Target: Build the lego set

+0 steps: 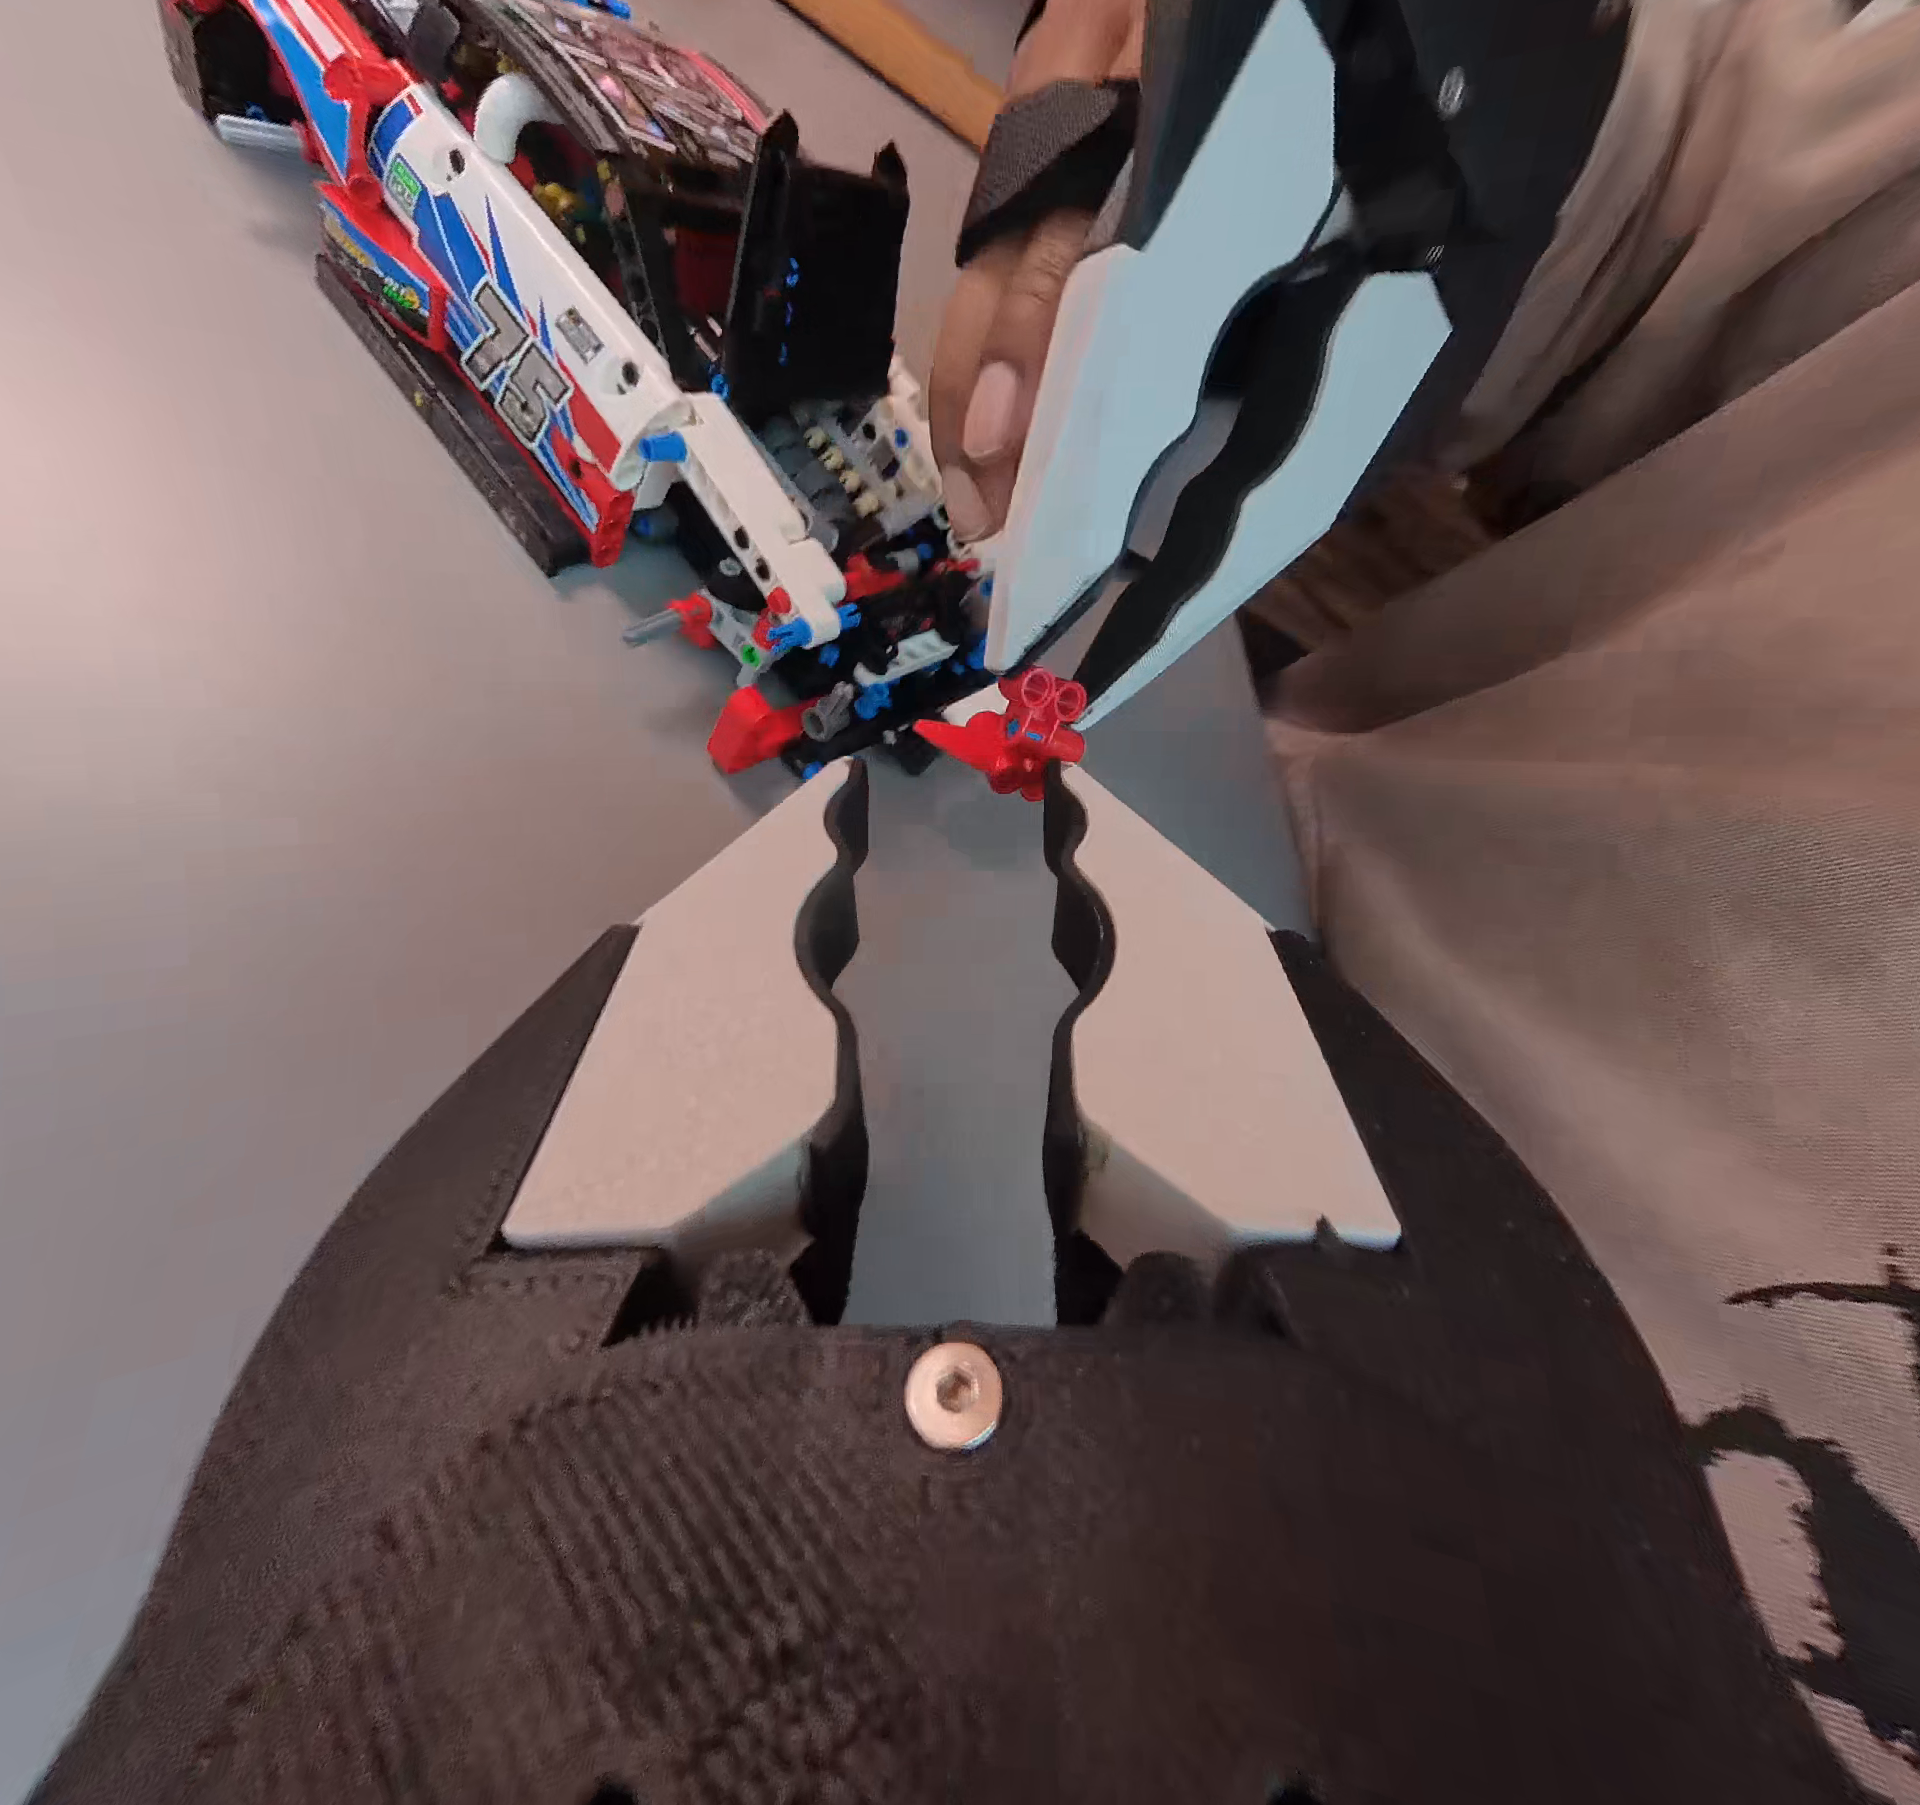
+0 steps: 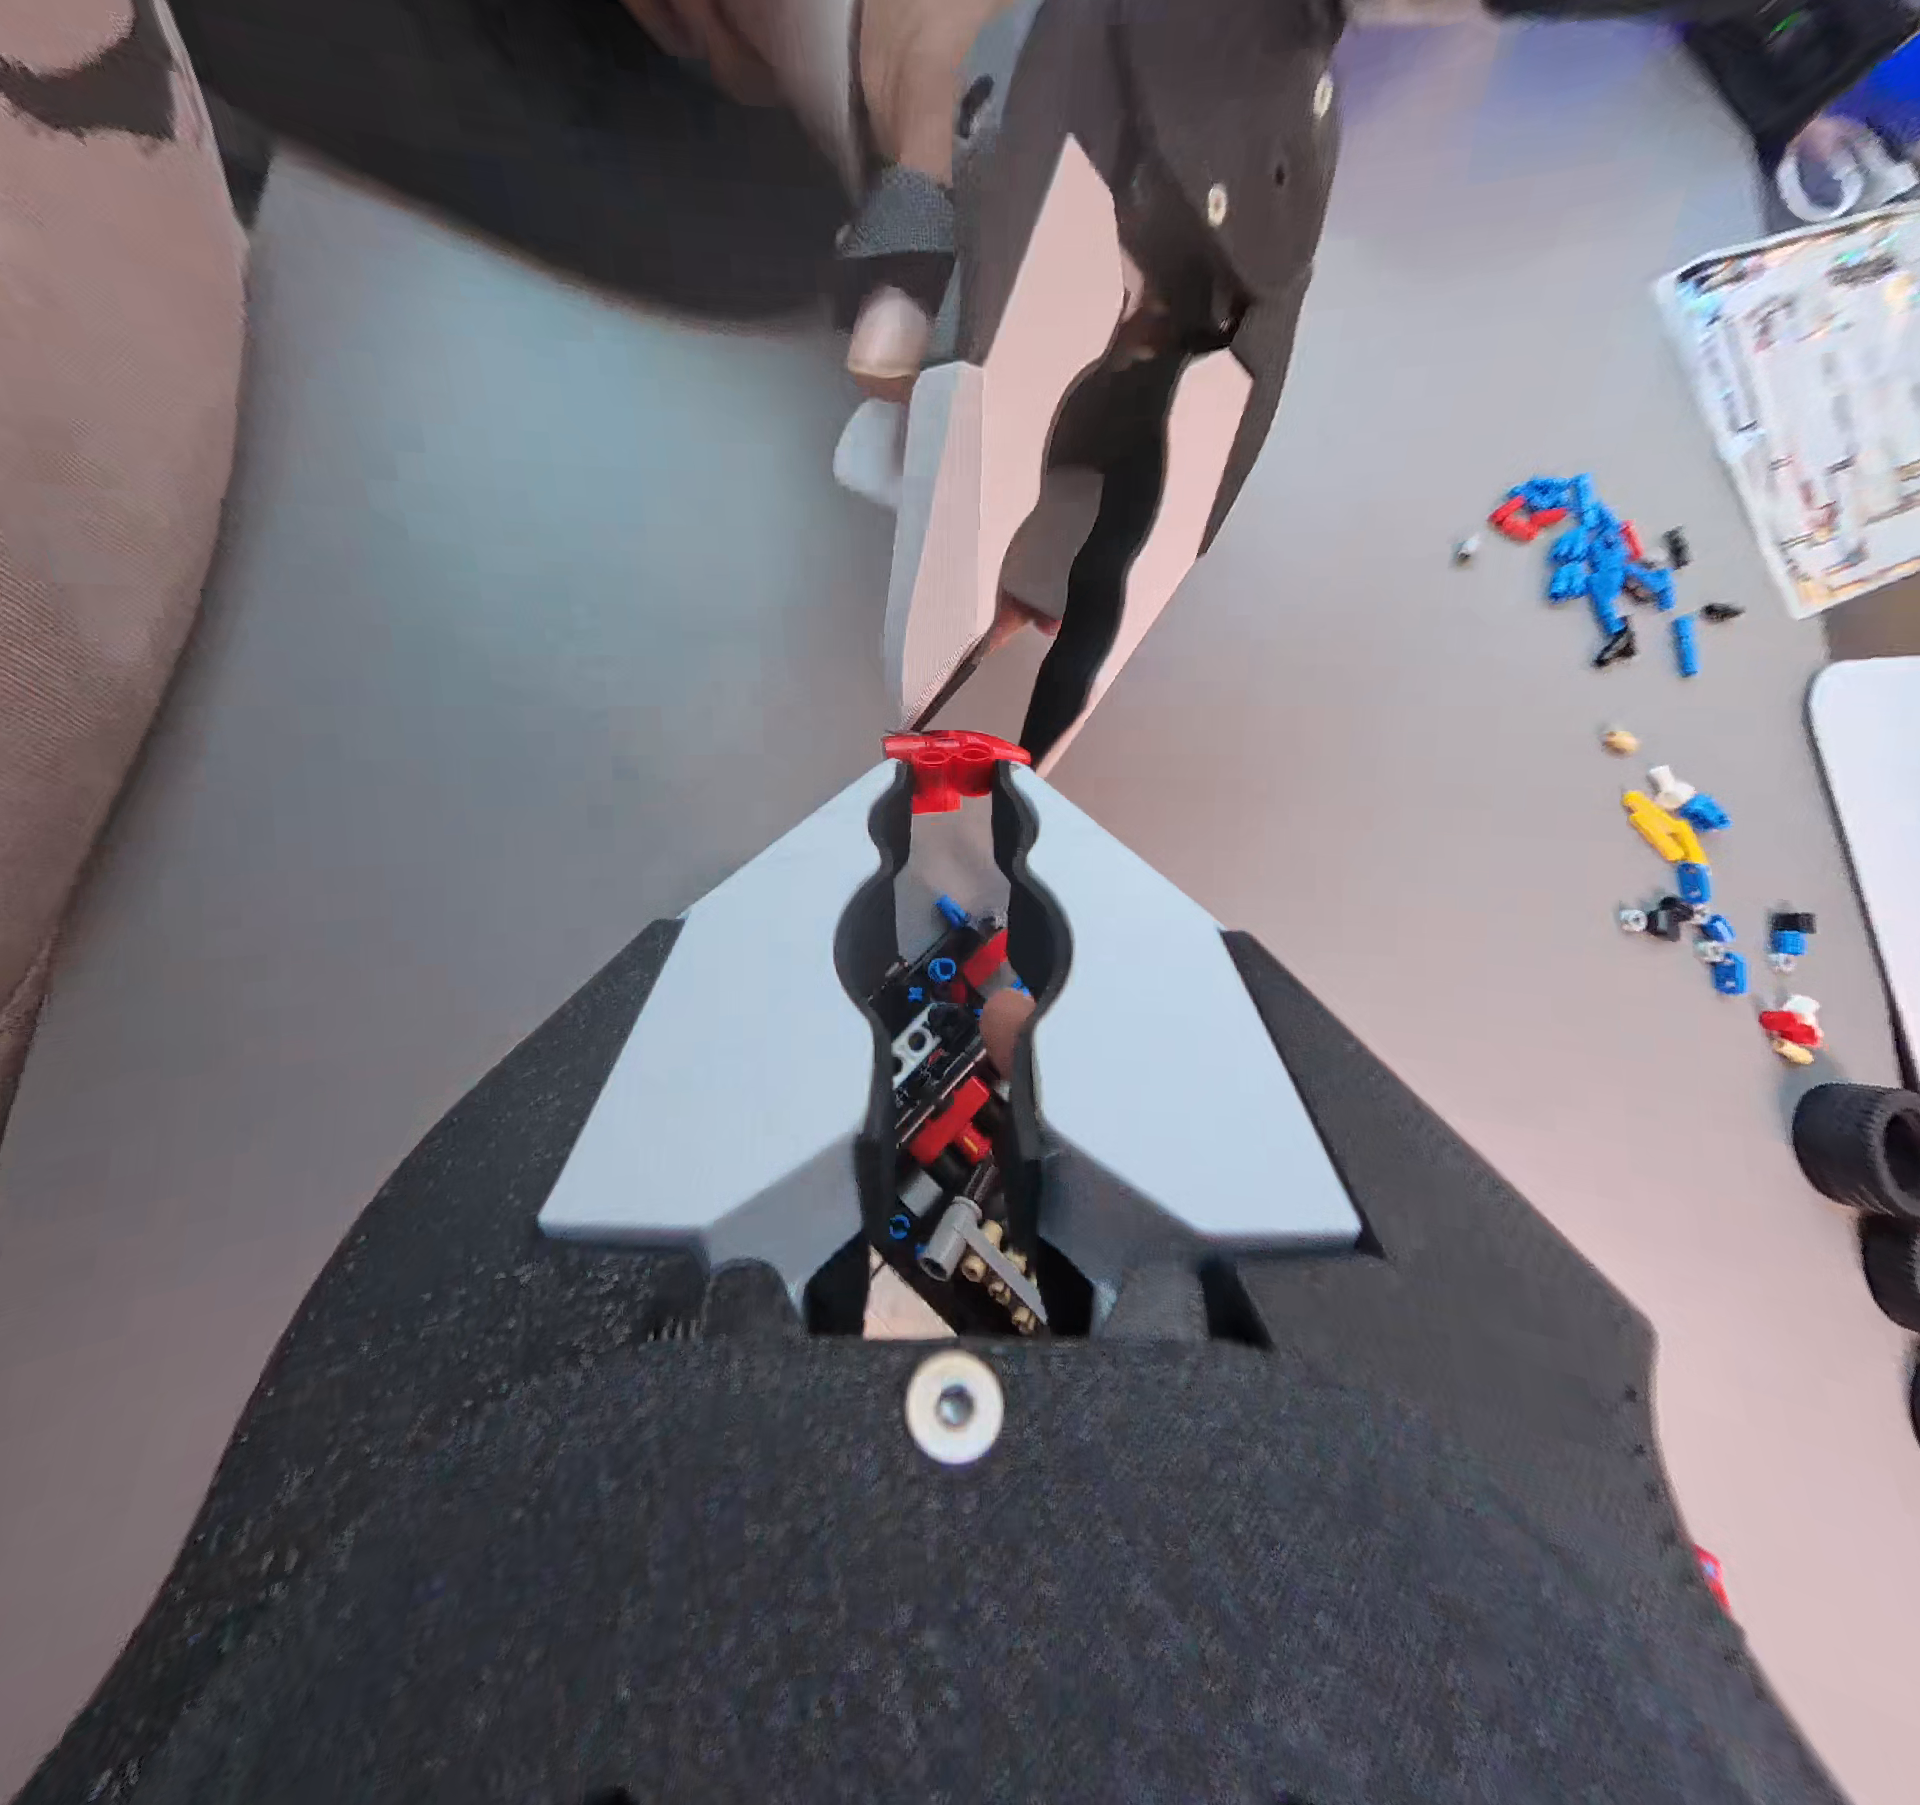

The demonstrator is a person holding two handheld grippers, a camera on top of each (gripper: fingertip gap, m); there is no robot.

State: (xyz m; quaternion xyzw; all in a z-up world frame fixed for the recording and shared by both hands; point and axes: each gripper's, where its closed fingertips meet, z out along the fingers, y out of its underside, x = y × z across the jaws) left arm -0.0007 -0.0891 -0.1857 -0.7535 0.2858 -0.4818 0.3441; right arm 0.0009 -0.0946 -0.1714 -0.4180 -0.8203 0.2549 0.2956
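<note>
**Red piece held between two grippers beside the toy car**

Left wrist view: the left gripper [image 1: 951, 779] stands part open, one fingertip touching a red piece [image 1: 1029, 732] held by the right gripper [image 1: 1039, 685], near the toy car [image 1: 540, 353].

Right wrist view: the right gripper [image 2: 951, 779] pinches the red piece [image 2: 951, 768]. To fit it well, keep it level and steady.

Black textured gripper bodies [image 1: 935, 1547] — pale grey fingers [image 1: 707, 1059], wavy black pads, one silver screw [image 1: 953, 1407] each.
</note>
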